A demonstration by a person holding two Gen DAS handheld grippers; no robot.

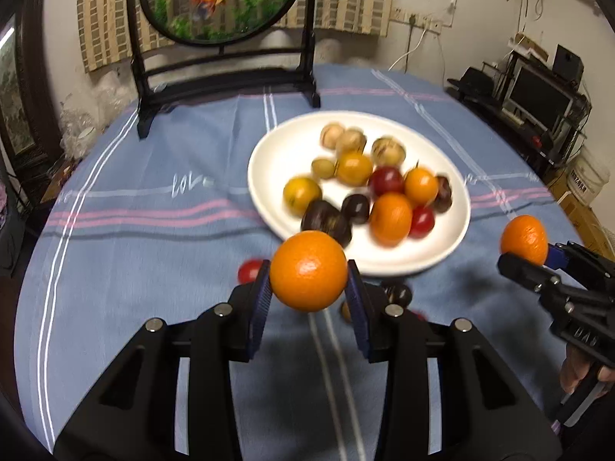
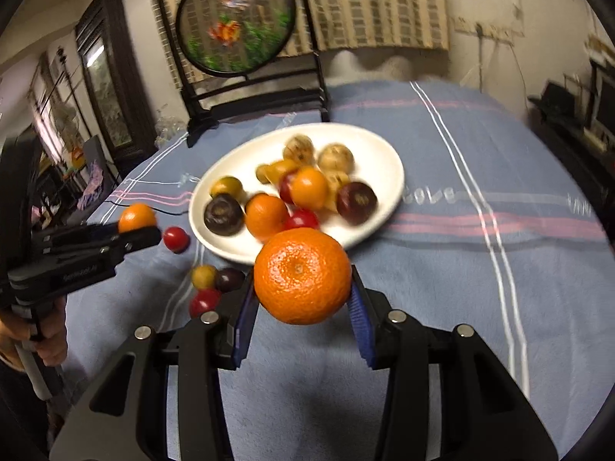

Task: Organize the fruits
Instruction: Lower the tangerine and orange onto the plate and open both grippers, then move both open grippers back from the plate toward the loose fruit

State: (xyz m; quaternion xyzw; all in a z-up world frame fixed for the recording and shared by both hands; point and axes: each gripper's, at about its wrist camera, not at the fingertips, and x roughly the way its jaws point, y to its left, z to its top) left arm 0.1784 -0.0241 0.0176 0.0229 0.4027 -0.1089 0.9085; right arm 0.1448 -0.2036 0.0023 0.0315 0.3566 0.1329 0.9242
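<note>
Left tongs (image 1: 308, 283): clamped on a smooth orange (image 1: 308, 271), held above the table (image 1: 153, 253), just short of the plate rim.
Loose fruit (image 2: 209, 284): a few small red, yellow and dark pieces lying on the cloth beside the plate; not yet gathered.
White plate (image 1: 269, 161): already heaped with mixed fruit; most of the sorting apparently done.
Right tongs (image 2: 303, 299): clamped on a dimpled mandarin (image 2: 302, 276), likewise aloft near the plate.
</note>
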